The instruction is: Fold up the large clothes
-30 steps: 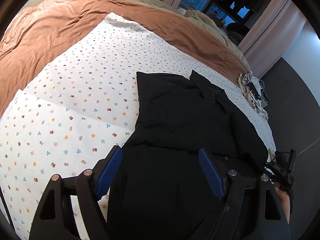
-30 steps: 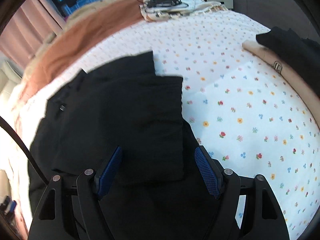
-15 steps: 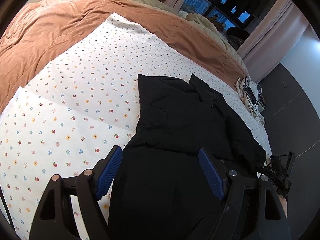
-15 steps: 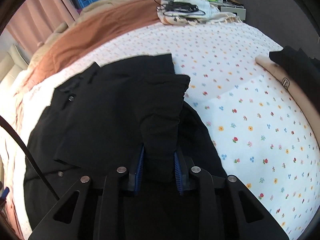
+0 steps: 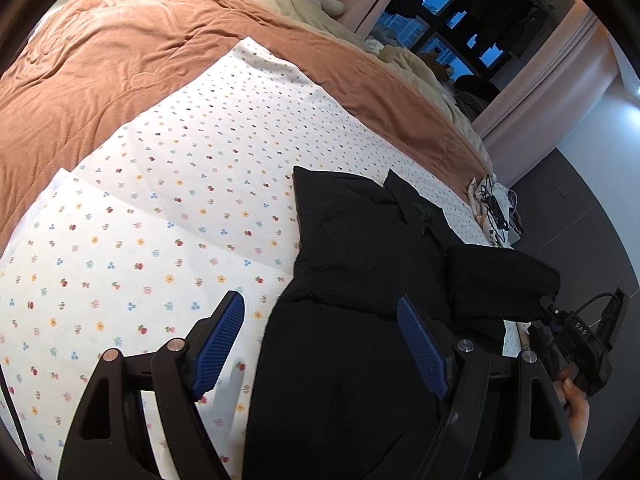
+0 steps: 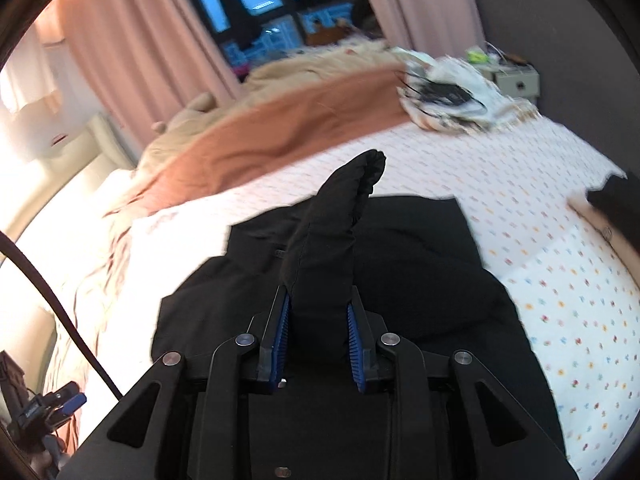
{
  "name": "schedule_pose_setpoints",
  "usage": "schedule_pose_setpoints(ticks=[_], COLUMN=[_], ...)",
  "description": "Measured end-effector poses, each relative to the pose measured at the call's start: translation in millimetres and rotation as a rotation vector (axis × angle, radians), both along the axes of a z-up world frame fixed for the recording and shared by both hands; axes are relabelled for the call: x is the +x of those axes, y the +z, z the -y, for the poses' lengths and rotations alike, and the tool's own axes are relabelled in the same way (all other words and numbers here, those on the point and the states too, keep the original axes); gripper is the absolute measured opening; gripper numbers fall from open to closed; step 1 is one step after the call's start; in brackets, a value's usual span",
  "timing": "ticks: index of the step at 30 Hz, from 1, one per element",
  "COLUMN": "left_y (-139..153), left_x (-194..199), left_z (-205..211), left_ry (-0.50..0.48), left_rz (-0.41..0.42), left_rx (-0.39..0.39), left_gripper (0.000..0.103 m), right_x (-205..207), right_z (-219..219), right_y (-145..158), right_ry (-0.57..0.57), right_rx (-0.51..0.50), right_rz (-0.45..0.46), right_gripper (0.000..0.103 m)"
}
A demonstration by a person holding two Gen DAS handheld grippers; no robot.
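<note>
A large black jacket [image 5: 360, 280] lies spread on the flowered sheet [image 5: 160, 220] of a bed. My left gripper [image 5: 320, 340] is open and empty, held above the jacket's left lower edge. My right gripper [image 6: 318, 320] is shut on the jacket's black sleeve [image 6: 340, 208] and holds it lifted above the jacket body [image 6: 420, 280]. In the left wrist view the raised sleeve [image 5: 500, 280] hangs at the right, with the right gripper's body [image 5: 580, 344] behind it.
An orange quilt [image 5: 120, 60] and beige bedding [image 6: 300, 76] lie along the far side of the bed. A bundle of cloth with cables [image 6: 452, 96] sits at the bed's corner. Another dark garment [image 6: 620, 204] lies at the right edge. Curtains and a window stand behind.
My right gripper closed on the sleeve and lifted it up off the jacket. My left gripper stayed open over the jacket's edge.
</note>
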State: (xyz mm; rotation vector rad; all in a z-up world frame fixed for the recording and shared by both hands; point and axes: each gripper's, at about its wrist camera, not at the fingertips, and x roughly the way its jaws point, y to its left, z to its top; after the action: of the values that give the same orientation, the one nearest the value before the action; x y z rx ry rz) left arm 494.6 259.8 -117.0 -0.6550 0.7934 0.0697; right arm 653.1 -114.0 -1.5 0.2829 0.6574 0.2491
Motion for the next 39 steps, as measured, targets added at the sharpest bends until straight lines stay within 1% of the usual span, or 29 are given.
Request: schedule_pose_setpoints(ticks=[5, 10, 12, 14, 15, 16, 17, 18, 19, 23, 25, 29, 30, 33, 36, 37, 39], left_y=[-1.1, -1.7, -2.2, -4.2, -4.8, -4.9, -4.1, -2.4, 0.1, 10.9, 19.7, 41.3, 45.3, 58.7, 72.5, 76.9, 84.7], left_x=[-10.8, -19.0, -20.1, -19.9, -20.2, -21.2, -22.7, -23.9, -25.4, -30.5, -33.2, -43.5, -45.6, -53.6, -62.1, -66.8, -77.3], left_z=[-20.4, -38.9, -43.6, -46.5, -47.5, -48.8, -50.5, -51.3, -51.1, -44.7, -37.7, -20.2, -16.4, -1.3, 15.6, 22.2, 36.7], left_ry=[0.031, 0.064, 0.071, 0.075, 0.079, 0.085, 0.088, 0.089, 0.091, 0.090, 0.080, 0.064, 0.061, 0.043, 0.021, 0.019, 0.012], left_rz=[0.004, 0.010, 0.009, -0.004, -0.012, -0.015, -0.013, -0.008, -0.004, 0.007, 0.012, 0.045, 0.050, 0.067, 0.083, 0.089, 0.098], left_rx=[-0.012, -0.015, -0.012, 0.004, 0.010, 0.010, 0.007, 0.004, 0.008, 0.018, 0.028, 0.053, 0.056, 0.068, 0.085, 0.101, 0.146], left_gripper=[0.080, 0.080, 0.080, 0.080, 0.080, 0.080, 0.080, 0.080, 0.080, 0.080, 0.080, 0.080, 0.080, 0.080, 0.080, 0.080, 0.080], right_x=[-12.2, -14.7, -11.3, -5.8, -2.1, 0.4, 0.4, -1.0, -2.4, -7.0, -17.1, -36.1, -40.4, -58.3, -77.1, -93.4, -111.6], right_z=[-36.4, -70.4, -84.4, -89.6, -91.2, -92.6, -92.7, -90.8, -85.9, -61.2, -52.1, -17.4, -16.4, 16.3, 36.3, 36.7, 55.3], right_y=[7.1, -0.9, -7.1, -14.8, -20.9, -24.4, -27.4, -30.3, -32.9, -36.9, -35.2, -31.1, -27.2, -21.0, -6.0, 0.6, 12.1], right_ry=[0.080, 0.169, 0.221, 0.287, 0.313, 0.316, 0.318, 0.321, 0.323, 0.312, 0.293, 0.237, 0.223, 0.182, 0.141, 0.129, 0.106], right_rx=[-0.042, -0.085, -0.087, -0.017, 0.015, 0.008, -0.008, -0.024, -0.024, 0.003, -0.006, -0.017, -0.018, 0.006, 0.010, 0.009, 0.026], right_rz=[0.052, 0.063, 0.042, -0.010, -0.050, -0.073, -0.074, -0.065, -0.062, -0.076, -0.075, -0.076, -0.076, -0.078, -0.070, -0.068, -0.066], right_gripper=[0.023, 0.023, 0.025, 0.026, 0.026, 0.037, 0.059, 0.070, 0.076, 0.076, 0.076, 0.076, 0.076, 0.076, 0.076, 0.076, 0.076])
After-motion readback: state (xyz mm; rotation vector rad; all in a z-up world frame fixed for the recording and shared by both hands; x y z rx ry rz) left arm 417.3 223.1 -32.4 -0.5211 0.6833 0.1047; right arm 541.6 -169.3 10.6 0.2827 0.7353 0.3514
